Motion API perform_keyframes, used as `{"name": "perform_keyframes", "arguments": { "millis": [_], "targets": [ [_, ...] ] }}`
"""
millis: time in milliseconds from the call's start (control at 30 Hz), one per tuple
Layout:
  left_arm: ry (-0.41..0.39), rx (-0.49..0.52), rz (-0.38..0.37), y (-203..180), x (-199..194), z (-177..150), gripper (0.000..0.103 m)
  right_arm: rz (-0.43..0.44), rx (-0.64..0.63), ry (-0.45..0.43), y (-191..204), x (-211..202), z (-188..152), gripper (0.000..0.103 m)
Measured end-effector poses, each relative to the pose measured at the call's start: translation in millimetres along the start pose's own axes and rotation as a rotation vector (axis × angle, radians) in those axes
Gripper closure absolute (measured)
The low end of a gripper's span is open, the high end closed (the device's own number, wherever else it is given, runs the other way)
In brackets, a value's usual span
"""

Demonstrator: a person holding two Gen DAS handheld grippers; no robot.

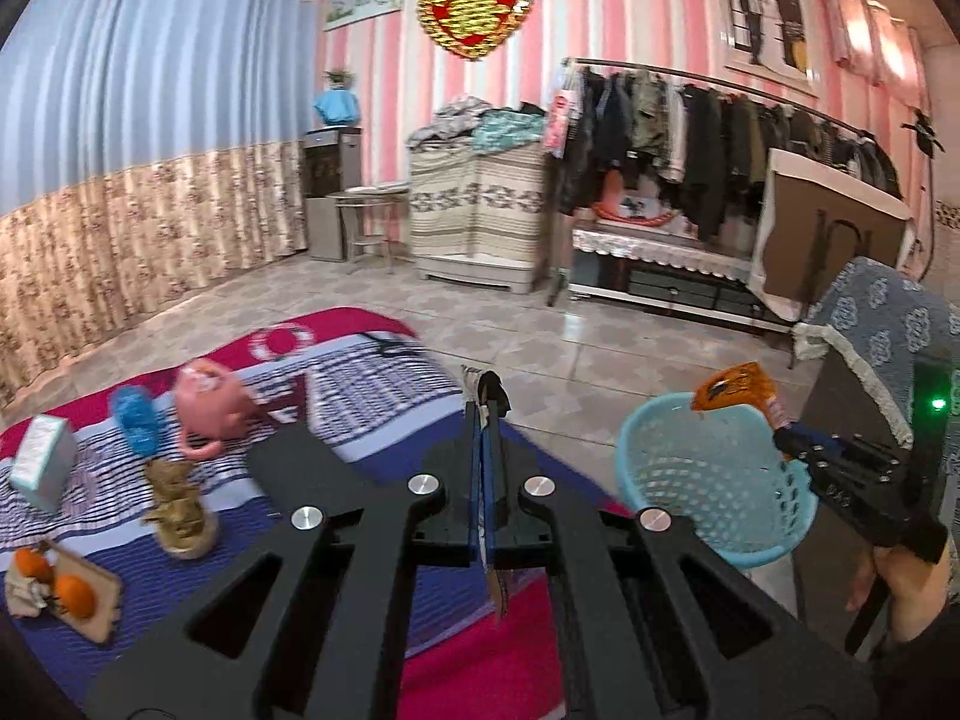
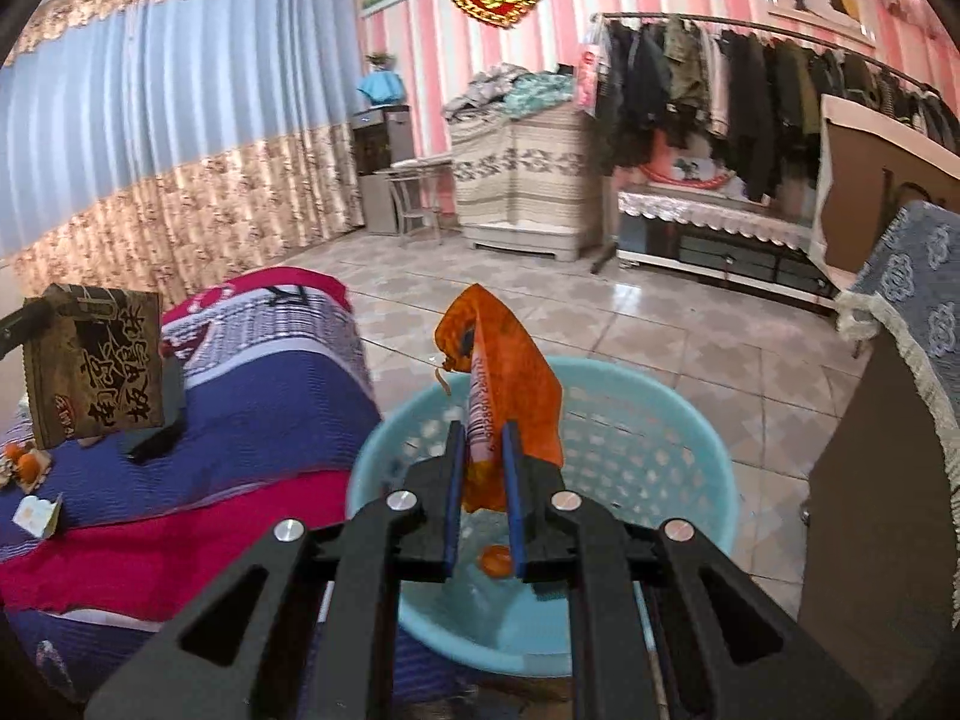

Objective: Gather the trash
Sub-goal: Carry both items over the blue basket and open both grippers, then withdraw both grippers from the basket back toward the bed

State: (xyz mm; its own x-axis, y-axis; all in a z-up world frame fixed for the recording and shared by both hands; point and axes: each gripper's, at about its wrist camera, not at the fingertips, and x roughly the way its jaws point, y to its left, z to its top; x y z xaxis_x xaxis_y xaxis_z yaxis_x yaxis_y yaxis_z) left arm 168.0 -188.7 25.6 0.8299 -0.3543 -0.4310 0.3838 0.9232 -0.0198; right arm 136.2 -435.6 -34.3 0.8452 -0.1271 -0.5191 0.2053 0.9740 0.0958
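Two black two-finger grippers are working side by side here, both tilting down past the bed edge. The right gripper (image 2: 483,438) is hovering over the round, perforated light-blue plastic basket (image 2: 690,420), its blue pads pinching a crumpled orange snack wrapper (image 2: 510,372) that is standing upright, long axis pointing up and slightly away. A bare hand (image 1: 900,588) is gripping that tool's handle. The left gripper (image 1: 485,402) is pressing fully closed on a flat brown snack packet (image 2: 96,366), which the right camera is showing hanging face-on above the striped red, blue and white bedspread (image 1: 372,372); from the left camera it is showing edge-on only. Something small and orange (image 2: 497,561) is lying in the basket's bottom. On the bedspread, a pink plastic teapot (image 1: 207,399), a blue slipper (image 1: 135,417), a white box (image 1: 42,462) and two oranges on a cardboard piece (image 1: 57,585) are sitting well left of the basket.
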Motion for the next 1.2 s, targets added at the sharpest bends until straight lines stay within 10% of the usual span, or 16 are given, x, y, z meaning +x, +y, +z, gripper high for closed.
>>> {"name": "perform_keyframes", "arguments": {
  "millis": [533, 933, 1033, 1200],
  "targets": [
    [0.056, 0.101, -0.229, -121, 64, 1, 0.103, -0.107, 0.128, 0.029, -63, 11, -7, 0.090],
    [0.153, 0.129, -0.253, -156, 126, -10, 0.101, -0.107, 0.148, 0.051, -70, 25, -13, 0.090],
    [0.177, 0.124, -0.216, -151, 136, -12, 0.058, -0.100, 0.165, 0.047, -74, 25, -14, 0.090],
    [0.155, 0.104, -0.128, -126, 136, -15, 0.032, -0.092, 0.163, 0.045, -70, 28, -14, 0.090]
  ]
}}
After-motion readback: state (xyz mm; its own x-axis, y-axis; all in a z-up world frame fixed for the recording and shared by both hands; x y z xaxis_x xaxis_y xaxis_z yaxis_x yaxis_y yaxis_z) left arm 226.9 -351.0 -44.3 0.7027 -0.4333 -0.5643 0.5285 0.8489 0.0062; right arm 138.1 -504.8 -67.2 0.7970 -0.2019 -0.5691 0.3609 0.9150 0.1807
